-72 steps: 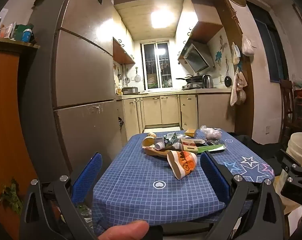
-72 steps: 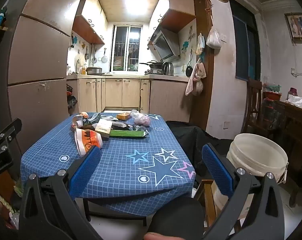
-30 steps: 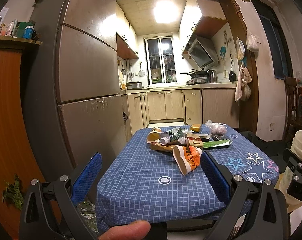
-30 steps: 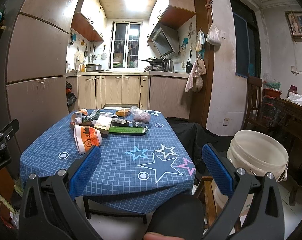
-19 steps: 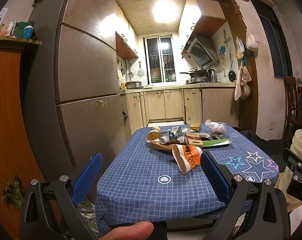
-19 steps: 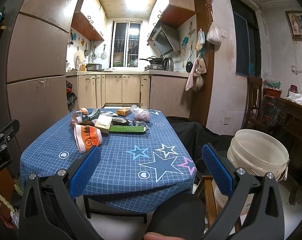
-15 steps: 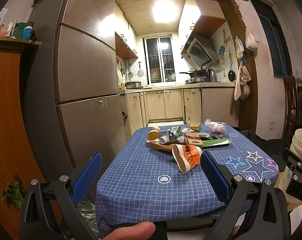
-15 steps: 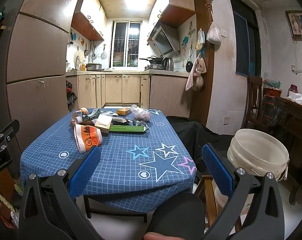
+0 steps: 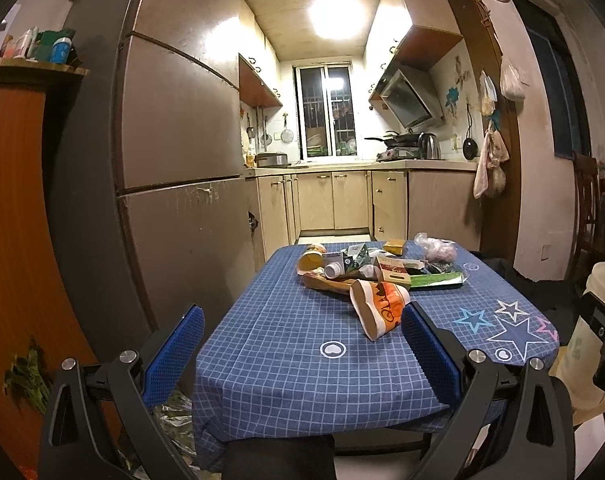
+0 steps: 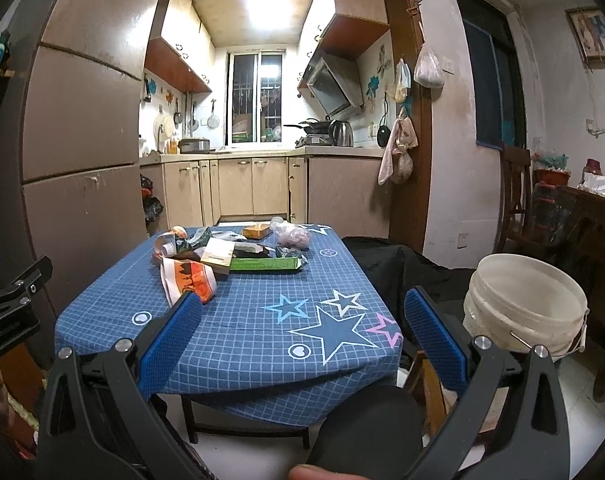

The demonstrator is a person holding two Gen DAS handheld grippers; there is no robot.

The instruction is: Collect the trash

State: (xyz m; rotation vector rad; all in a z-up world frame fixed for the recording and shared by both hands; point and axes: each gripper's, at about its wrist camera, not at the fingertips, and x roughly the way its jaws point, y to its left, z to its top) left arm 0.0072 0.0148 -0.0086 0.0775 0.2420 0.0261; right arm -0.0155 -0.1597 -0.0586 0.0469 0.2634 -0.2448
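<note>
Little changes over these last moments: both views drift only slightly, and the pile of trash (image 9: 366, 268) lies just as it did a second ago, heaped toward the far side of the tabletop (image 9: 302, 344). The one small difference is in the left wrist view, where the thumb tip that showed at the bottom edge is gone.

The left gripper (image 9: 302, 344) hovers short of the tabletop's near edge, its blue fingers (image 9: 174, 356) spread wide and empty. The right gripper (image 10: 302, 336) hangs likewise off the near edge, fingers (image 10: 434, 340) equally spread, holding nothing.

The nearest piece is the orange-and-white paper cup (image 9: 378, 308), lying on its side on the near side of the pile. Behind it sit a green box (image 10: 266, 265), a white-and-red carton (image 9: 392, 274) and a crumpled plastic bag (image 10: 292, 236) at the far side. A white bucket (image 10: 526, 304) stands beside the tabletop's right edge, well apart from the pile.

So collecting has not begun, as I judge it; nothing is lifted, and the approach is only being lined up. The cup looks the likeliest first pick, the bucket the likely destination.
</note>
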